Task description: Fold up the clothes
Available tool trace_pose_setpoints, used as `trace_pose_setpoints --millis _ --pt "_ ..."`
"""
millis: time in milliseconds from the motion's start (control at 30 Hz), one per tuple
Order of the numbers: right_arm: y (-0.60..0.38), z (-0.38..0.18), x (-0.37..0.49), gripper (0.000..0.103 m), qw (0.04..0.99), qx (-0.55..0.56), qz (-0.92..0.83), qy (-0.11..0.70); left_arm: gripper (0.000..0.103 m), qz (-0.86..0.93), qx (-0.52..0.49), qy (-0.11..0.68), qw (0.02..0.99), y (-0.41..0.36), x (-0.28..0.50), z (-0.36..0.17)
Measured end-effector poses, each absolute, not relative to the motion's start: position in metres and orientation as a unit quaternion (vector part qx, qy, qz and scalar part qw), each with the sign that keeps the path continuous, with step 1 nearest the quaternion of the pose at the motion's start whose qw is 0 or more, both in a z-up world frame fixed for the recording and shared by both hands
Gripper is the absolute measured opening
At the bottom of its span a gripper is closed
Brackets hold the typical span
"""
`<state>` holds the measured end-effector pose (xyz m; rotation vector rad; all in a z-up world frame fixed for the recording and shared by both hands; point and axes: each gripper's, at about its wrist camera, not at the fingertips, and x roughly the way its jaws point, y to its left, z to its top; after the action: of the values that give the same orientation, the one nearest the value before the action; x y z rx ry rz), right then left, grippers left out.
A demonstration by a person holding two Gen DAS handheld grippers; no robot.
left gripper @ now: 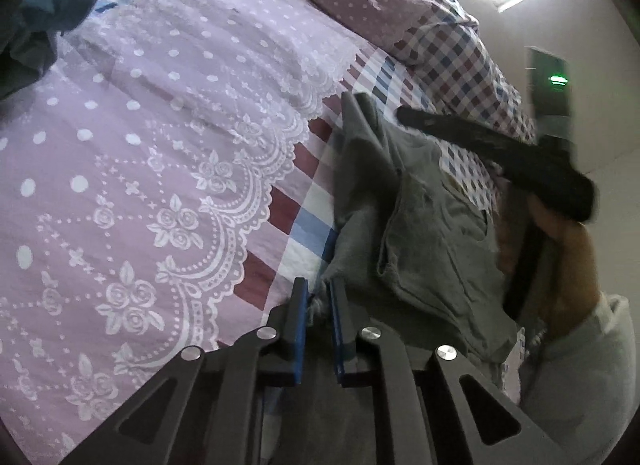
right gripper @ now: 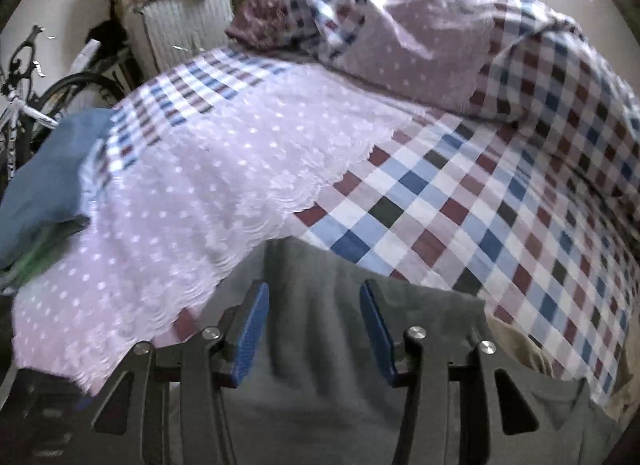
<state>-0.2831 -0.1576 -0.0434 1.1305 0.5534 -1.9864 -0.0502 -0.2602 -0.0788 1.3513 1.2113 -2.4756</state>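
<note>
Soft matt grey cloth garment (left gripper: 432, 233); lace-edged lilac bedspread (left gripper: 152, 153); matt black plastic fingers (right gripper: 248, 329) with ribbed blue pads

The garment (left gripper: 432, 233) lies on the bed (left gripper: 160, 145), right of the lace cover (left gripper: 224, 113).

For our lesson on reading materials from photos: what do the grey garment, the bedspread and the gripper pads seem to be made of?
Grey garment: probably soft matte cotton jersey; it creases limply and its edges curl.
Bedspread: looks like woven cotton, matte, with a printed check; its lilac dotted panel has a lace-like scalloped edge.
Gripper pads: blue, seemingly rubber or textured plastic; the exact material is unclear.
</note>
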Motion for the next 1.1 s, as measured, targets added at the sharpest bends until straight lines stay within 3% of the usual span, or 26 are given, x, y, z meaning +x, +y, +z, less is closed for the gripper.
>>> trace_pose_setpoints --millis 200,267,400,633,767,833,867,933,967,1100 --pt "-0.180 -0.070 -0.296 0.050 0.370 0.451 -0.769 0.261 0.010 -0.807 0.442 0.391 0.025 -0.264 -0.045 -0.078" --pt "-0.186 -0.079 -0.296 0.037 0.361 0.451 -0.765 0.283 0.010 -0.806 0.443 0.392 0.024 -0.265 -0.044 -0.079" --pt "-0.200 -0.089 -0.288 0.000 0.355 0.443 -0.754 0.330 0.009 -0.810 0.440 0.388 0.020 -0.265 -0.042 -0.075" --pt "-0.200 -0.074 -0.301 0.000 0.281 0.396 -0.797 0.359 0.008 -0.809 0.444 0.384 0.026 -0.265 -0.040 -0.076" --pt "-0.187 -0.066 -0.320 0.000 0.274 0.404 -0.817 0.308 0.008 -0.807 0.451 0.379 0.029 -0.264 -0.041 -0.080" --pt "-0.180 -0.060 -0.326 0.005 0.318 0.431 -0.805 0.256 0.008 -0.806 0.452 0.381 0.028 -0.264 -0.042 -0.081" --pt "-0.178 -0.059 -0.329 0.009 0.339 0.444 -0.794 0.238 0.008 -0.806 0.452 0.382 0.028 -0.264 -0.042 -0.081" --pt "-0.173 -0.054 -0.330 0.043 0.359 0.450 -0.786 0.226 0.008 -0.805 0.452 0.383 0.027 -0.265 -0.042 -0.082" --pt "-0.172 -0.053 -0.329 0.048 0.368 0.453 -0.781 0.222 0.008 -0.805 0.452 0.383 0.027 -0.265 -0.042 -0.082" --pt "-0.176 -0.060 -0.317 0.050 0.375 0.454 -0.763 0.265 0.008 -0.805 0.451 0.385 0.030 -0.264 -0.043 -0.082"
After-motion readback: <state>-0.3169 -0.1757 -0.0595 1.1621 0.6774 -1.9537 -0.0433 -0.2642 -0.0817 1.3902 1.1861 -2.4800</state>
